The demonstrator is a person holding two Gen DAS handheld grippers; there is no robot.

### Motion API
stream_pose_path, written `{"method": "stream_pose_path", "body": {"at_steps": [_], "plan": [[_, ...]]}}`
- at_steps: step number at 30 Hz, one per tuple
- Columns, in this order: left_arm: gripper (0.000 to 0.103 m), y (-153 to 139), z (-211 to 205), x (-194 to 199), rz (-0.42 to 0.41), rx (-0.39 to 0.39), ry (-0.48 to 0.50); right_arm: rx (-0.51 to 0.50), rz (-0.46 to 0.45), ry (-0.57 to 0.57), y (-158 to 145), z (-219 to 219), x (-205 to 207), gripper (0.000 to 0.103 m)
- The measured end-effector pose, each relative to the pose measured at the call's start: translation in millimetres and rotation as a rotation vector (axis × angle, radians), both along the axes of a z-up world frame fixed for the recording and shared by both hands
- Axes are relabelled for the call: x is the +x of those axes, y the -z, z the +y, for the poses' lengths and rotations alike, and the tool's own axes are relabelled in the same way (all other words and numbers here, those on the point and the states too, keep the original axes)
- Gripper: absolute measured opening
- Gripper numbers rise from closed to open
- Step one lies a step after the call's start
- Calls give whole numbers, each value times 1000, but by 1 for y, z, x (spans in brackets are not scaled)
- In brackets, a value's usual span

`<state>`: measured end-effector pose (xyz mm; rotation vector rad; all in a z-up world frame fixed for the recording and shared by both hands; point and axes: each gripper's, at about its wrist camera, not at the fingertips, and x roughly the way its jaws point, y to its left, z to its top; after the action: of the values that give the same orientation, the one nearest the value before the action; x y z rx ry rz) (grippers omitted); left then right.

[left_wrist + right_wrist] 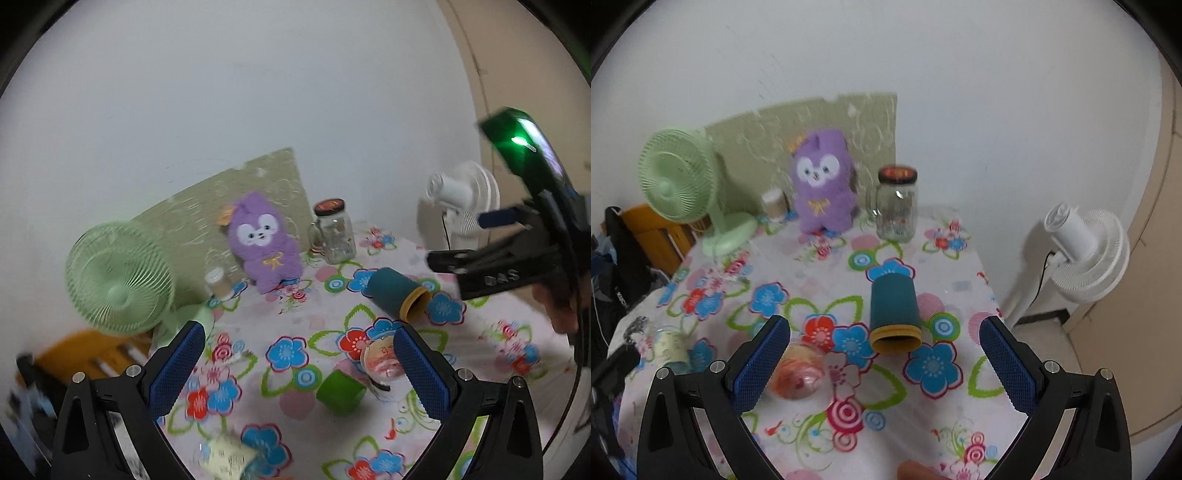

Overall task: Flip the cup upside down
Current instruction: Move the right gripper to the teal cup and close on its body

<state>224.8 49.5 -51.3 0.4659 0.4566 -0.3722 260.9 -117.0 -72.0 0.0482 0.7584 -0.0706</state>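
Observation:
A dark teal cup (pixel 894 312) with a yellow rim lies on its side on the flowered tablecloth (pixel 820 280), mouth toward me. It also shows in the left wrist view (pixel 397 297), mouth to the right. My right gripper (pixel 884 360) is open and empty, just short of the cup's mouth and above it. My left gripper (pixel 299 363) is open and empty over the table's middle, nearer than the cup. The right gripper's body (pixel 517 254) shows at the right of the left wrist view.
A purple plush toy (pixel 822 184), a glass jar with a dark lid (pixel 897 205) and a green fan (pixel 679 184) stand at the back. A clear pinkish cup (pixel 798 373) lies near the right gripper's left finger. A green cup (pixel 340 391) and a white fan (pixel 1086 251) are nearby.

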Motion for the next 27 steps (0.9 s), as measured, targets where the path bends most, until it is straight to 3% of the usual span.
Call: {"method": "stream_pose_path", "body": {"at_steps": [8,18,27], "plan": [[103,14,-33,57,68,59,92,-25,128,-20,38,-13,54,103],[103,33,-72,107,114,132,180,-41,208,-21,62,-29,89,103],[103,66,-95,144,167,266,197,-22,273,-15,79,-34,114,103]]}}
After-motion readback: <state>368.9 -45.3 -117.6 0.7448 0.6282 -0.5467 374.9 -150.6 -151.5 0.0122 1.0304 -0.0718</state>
